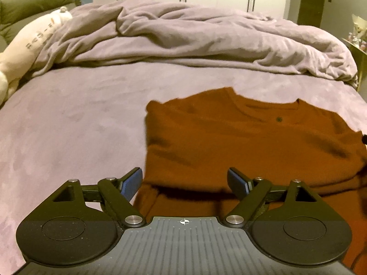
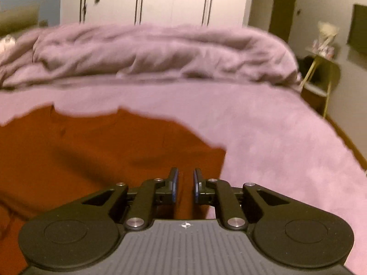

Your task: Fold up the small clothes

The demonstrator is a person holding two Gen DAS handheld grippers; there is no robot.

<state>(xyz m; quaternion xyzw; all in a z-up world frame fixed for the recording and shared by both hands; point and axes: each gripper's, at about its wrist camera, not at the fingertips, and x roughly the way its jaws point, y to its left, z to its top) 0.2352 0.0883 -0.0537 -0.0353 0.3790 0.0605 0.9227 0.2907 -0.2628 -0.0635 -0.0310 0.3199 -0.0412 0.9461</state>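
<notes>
Left wrist view: a rust-orange shirt (image 1: 240, 142) lies on a mauve bed (image 1: 68, 126), filling the frame from centre toward 4 o'clock, its neckline at 12 o'clock of the garment. It looks partly folded, a top layer lying over a lower one near the camera, so the flat sheet probably serves as the folding surface. The left gripper (image 1: 184, 181) hovers over the near edge with its blue pads wide apart and nothing between them, seemingly having let go. Right wrist view: the right gripper (image 2: 184, 184) sits over the shirt's corner, its fingers nearly together with a narrow gap; whether cloth is pinched there I cannot tell. A rumpled duvet (image 1: 195, 39) is heaped at 12 o'clock, clear of the shirt. A cream plush toy (image 1: 29, 45) lies at 10 o'clock, and wardrobe doors (image 2: 149, 0) stand behind
</notes>
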